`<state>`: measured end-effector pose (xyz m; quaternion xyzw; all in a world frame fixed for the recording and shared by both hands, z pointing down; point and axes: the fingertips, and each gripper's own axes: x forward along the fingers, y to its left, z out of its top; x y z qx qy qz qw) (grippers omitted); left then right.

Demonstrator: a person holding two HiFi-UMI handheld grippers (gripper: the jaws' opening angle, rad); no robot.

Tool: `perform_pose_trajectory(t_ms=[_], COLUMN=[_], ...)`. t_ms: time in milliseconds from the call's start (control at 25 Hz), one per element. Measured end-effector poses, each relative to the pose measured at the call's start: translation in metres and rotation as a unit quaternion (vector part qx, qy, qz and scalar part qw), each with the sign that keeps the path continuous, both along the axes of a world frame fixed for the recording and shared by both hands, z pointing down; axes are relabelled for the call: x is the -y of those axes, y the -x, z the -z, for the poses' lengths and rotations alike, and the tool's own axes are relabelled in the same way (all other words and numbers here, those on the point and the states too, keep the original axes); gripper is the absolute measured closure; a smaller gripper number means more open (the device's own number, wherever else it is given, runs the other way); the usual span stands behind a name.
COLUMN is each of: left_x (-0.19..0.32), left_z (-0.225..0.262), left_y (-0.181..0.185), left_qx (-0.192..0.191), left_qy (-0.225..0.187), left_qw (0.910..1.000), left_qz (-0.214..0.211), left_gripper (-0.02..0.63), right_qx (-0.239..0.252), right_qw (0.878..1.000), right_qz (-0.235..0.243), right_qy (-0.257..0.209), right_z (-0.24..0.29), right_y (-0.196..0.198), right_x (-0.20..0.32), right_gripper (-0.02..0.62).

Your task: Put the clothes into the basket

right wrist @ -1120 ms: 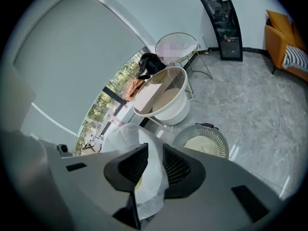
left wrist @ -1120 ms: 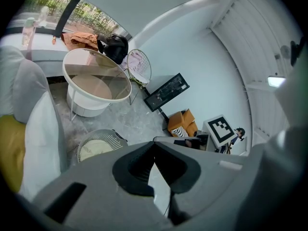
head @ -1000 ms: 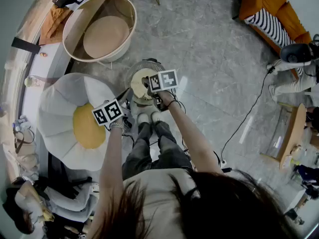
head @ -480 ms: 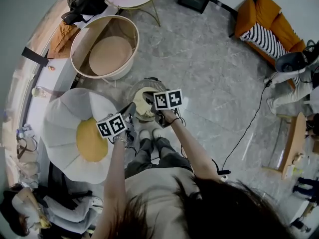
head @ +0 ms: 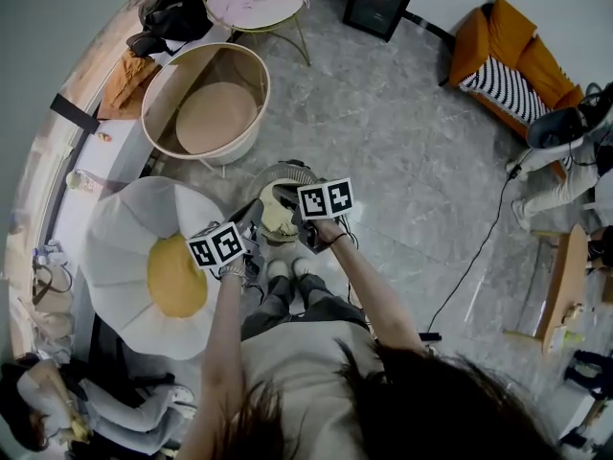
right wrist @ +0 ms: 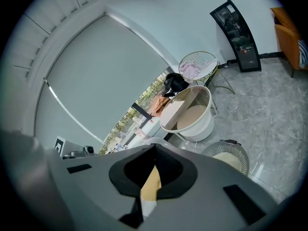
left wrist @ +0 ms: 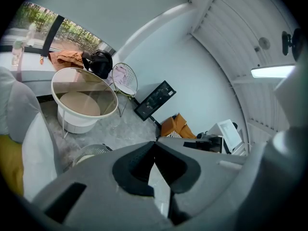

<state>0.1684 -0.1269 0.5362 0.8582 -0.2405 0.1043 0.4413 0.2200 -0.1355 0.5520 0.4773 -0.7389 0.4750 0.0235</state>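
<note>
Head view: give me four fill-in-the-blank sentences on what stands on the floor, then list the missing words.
The flower-shaped cushion has white petals and a ___ centre.
The pillow on the orange sofa is ___, black on white.
The large white basket holds ___ clothes.
The pale cloth lies in the small wire basket before the person's white ___.
Missing words: yellow; striped; no; shoes.

Left gripper [left wrist: 154, 142] and right gripper [right wrist: 155, 146] both look like matt grey plastic, with black rubbery-looking pads [left wrist: 133, 166]. Past the fingers, the floor [head: 402, 132] is glossy grey stone tile, the basket [right wrist: 202, 126] is smooth white plastic-ish, and the flower cushion [head: 115, 228] is soft matt cloth.
</note>
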Motion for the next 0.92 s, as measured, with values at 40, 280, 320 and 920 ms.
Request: perform_pose_trajectory(t_ms=[40,280,320,920], left_x=[-0.001,-0.004,-0.004,-0.015], left_z=[0.0,0.0,0.001,-0.009], left_y=[0.001,0.003,0.003,0.014], left_qx=[0.0,0.002,0.001,0.001], left_qy=[0.0,-0.001,-0.002,0.017], left_qw=[1.0,1.0,1.0,0.9998], left_qz=[0.001,0.004,0.004,0.014], left_gripper=[0.595,0.595,0.595,0.595], right_qx=[0.002,0.017,0.018,0.022], right_qw=[1.0,1.0,1.0,1.0], right_qz=[-0.001,-0.01,-0.01,-0.01], right_qy=[0.0,0.0,0.0,-0.002], right_z=[0.0,0.001,0.001,0.001], right_y=[0.0,0.0,0.0,0.009], right_x=[-0.001,-0.004,-0.005,-0.014], right_gripper=[0.586,0.586,0.586,0.586])
